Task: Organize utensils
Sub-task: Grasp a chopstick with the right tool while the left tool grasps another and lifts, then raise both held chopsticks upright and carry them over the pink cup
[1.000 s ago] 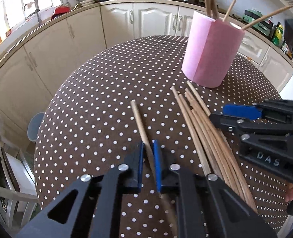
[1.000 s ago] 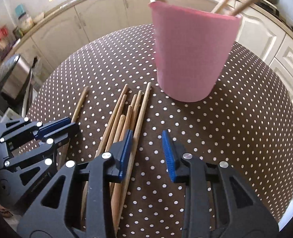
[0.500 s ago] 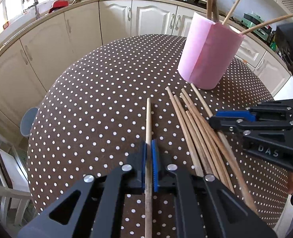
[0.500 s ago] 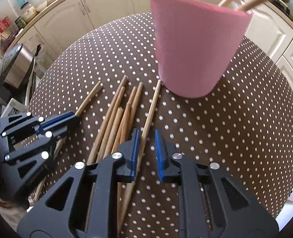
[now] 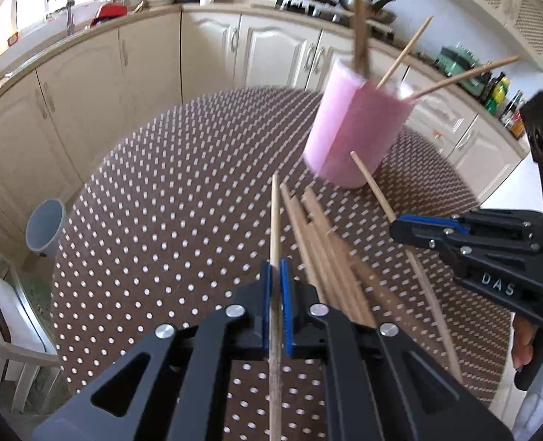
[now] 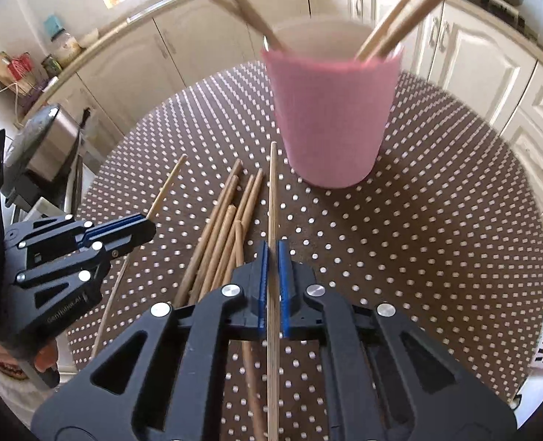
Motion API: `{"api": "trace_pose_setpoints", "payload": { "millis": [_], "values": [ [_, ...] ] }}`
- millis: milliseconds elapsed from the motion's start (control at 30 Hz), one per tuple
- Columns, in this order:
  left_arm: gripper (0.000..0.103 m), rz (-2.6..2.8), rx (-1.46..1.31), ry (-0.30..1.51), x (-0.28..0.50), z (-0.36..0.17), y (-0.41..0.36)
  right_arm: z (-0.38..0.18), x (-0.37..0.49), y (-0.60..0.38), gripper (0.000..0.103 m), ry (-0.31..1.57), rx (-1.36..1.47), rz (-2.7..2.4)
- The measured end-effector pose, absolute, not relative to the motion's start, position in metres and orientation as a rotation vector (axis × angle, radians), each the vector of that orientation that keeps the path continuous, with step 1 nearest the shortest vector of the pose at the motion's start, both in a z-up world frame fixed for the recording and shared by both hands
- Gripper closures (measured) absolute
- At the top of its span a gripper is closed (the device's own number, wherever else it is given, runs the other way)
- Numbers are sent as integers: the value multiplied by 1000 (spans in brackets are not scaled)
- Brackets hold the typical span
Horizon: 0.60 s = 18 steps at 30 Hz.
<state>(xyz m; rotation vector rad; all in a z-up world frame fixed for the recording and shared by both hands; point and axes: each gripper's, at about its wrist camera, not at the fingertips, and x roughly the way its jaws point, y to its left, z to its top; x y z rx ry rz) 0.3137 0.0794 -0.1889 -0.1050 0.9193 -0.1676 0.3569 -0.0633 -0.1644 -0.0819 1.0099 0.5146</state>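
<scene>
On the dotted brown table (image 6: 437,242), nearest me, both tongs had a stick each. Left gripper (image 5: 276,275): blue pads closed tight on one chopstick (image 5: 275,220), same as half a second before, but now the stick was off the cloth and pointed up toward the cup. A second ago those pads were only just closing round it as it lay slanted on the table. Right gripper (image 6: 272,257): jaws had just been closing, from wide a second ago to fully pinched, with a thin chopstick (image 6: 272,191) between the pads. That one had also come up from the table; its tip sat just short of the cup's base in the right wrist view.

Between the two tools, the loose pile of chopsticks (image 6: 227,220) lay flat on the cloth, roughly where it was, minus the right-hand stick.

Farther back, the pink cup (image 6: 332,117) stood upright on the table, four or so chopsticks leaning out of it, unchanged. Both views were motion-blurred around it.

Behind that, cream cabinets (image 5: 143,62) ran along the wall.
</scene>
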Motion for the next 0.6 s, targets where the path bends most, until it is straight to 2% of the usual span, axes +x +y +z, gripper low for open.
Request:
{"api": "trace_pose_setpoints", "payload": {
  "millis": [600],
  "values": [
    [97, -297, -70, 646, 249, -76, 35, -63, 289, -98, 97, 705, -9, 581]
  ]
}}
